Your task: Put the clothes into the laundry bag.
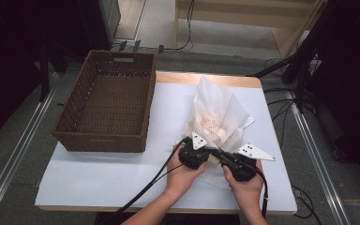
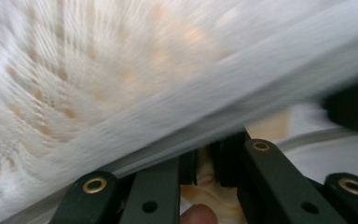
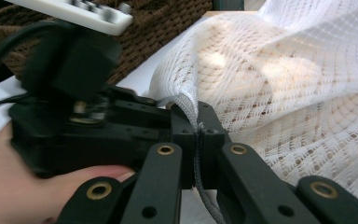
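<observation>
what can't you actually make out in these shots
- What is inside the mesh bag: pale lumps behind the netting in the high view, too veiled to name.
- Left gripper view: the bag is motion-blurred, so whether the left claw pinches it is unclear.
- Wicker basket: its near inner wall is hidden by its own rim.
- Right claw: the mesh edge it clamps runs down out of frame.

- A white mesh bag (image 1: 218, 115) is showing an open diamond weave, with pale peach shapes glowing through it.
- A dark brown wicker basket (image 1: 107, 101) is showing a tight woven pattern.
- The table (image 1: 98, 178) is looking plain white.
- Both grippers' jaws are showing black with brass-coloured rivets.
</observation>
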A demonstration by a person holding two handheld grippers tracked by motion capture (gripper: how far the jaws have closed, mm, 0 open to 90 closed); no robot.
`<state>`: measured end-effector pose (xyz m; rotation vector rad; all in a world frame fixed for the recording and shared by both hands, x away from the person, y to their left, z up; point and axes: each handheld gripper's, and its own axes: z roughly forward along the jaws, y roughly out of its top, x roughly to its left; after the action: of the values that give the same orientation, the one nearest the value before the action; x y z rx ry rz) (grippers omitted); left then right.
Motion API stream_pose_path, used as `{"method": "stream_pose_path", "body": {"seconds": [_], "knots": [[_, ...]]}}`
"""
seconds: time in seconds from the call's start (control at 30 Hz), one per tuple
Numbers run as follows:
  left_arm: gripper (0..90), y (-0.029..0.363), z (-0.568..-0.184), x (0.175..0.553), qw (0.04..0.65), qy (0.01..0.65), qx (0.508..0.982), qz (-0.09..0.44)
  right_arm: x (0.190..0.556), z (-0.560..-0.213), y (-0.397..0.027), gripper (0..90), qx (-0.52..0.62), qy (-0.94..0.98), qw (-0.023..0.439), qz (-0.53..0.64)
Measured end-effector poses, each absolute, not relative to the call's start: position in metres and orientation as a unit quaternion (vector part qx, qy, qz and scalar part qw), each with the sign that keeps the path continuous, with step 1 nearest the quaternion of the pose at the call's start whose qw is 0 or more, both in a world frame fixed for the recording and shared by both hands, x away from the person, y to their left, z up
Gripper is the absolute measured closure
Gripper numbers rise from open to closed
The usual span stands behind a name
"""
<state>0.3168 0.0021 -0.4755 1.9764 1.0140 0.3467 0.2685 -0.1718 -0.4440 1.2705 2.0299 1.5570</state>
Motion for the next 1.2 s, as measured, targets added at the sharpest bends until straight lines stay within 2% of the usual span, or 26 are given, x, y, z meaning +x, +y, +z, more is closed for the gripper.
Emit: {"method": "stream_pose_path", "body": {"seconds": [0.13,0.17,0.2,0.23,0.27,0.33,0.47,0.57,0.6,0.63,0.7,0.87,0.9,0.97,1.0,1.07,1.1,1.13,1.2], "knots": [[80.2,0.0,-0.476,0.316,0.43,0.412,0.792,0.135,0.27,-0.448,-0.173,89.5,0.443,0.706,0.146,0.533],[76.7,0.002,-0.474,0.315,0.43,0.407,0.796,0.124,0.27,-0.449,-0.174,89.5,0.444,0.706,0.147,0.532],[61.9,0.006,-0.471,0.31,0.431,0.388,0.807,0.113,0.271,-0.45,-0.176,89.5,0.448,0.705,0.146,0.531],[56.4,0.006,-0.471,0.31,0.431,0.388,0.807,0.113,0.271,-0.45,-0.176,89.5,0.448,0.705,0.146,0.531],[56.4,0.008,-0.47,0.306,0.428,0.378,0.813,0.113,0.272,-0.451,-0.177,89.5,0.45,0.704,0.145,0.53],[47.7,0.01,-0.471,0.3,0.418,0.364,0.824,0.118,0.273,-0.452,-0.178,89.5,0.453,0.704,0.145,0.528],[37.6,0.01,-0.479,0.293,0.392,0.353,0.841,0.123,0.274,-0.453,-0.177,89.5,0.452,0.704,0.148,0.528],[40.0,0.009,-0.479,0.291,0.385,0.352,0.842,0.136,0.274,-0.452,-0.177,89.5,0.452,0.704,0.147,0.528],[46.1,0.009,-0.478,0.291,0.382,0.354,0.842,0.14,0.273,-0.452,-0.177,89.5,0.451,0.704,0.148,0.528],[60.2,0.008,-0.477,0.29,0.375,0.355,0.843,0.151,0.273,-0.452,-0.176,89.5,0.451,0.704,0.148,0.529],[84.1,0.007,-0.474,0.293,0.38,0.368,0.838,0.134,0.272,-0.451,-0.174,89.5,0.447,0.705,0.146,0.53],[85.8,0.004,-0.465,0.301,0.404,0.379,0.822,0.134,0.267,-0.443,-0.171,89.5,0.438,0.704,0.149,0.539],[85.8,0.005,-0.458,0.308,0.446,0.395,0.79,0.142,0.266,-0.439,-0.17,89.5,0.436,0.701,0.151,0.544],[85.7,0.005,-0.456,0.31,0.459,0.399,0.779,0.149,0.264,-0.436,-0.17,89.5,0.435,0.698,0.153,0.548],[85.6,0.002,-0.456,0.317,0.468,0.412,0.76,0.183,0.264,-0.434,-0.171,89.5,0.434,0.697,0.156,0.549],[85.4,0.001,-0.459,0.32,0.467,0.417,0.756,0.19,0.264,-0.435,-0.171,89.6,0.437,0.697,0.155,0.547],[85.0,-0.002,-0.472,0.333,0.432,0.439,0.768,0.173,0.265,-0.437,-0.172,89.5,0.438,0.698,0.153,0.545],[83.4,-0.001,-0.48,0.342,0.421,0.451,0.777,0.127,0.265,-0.439,-0.172,89.6,0.44,0.7,0.152,0.542],[79.3,0.001,-0.479,0.343,0.429,0.454,0.772,0.119,0.268,-0.444,-0.174,89.6,0.446,0.701,0.151,0.535]]}}
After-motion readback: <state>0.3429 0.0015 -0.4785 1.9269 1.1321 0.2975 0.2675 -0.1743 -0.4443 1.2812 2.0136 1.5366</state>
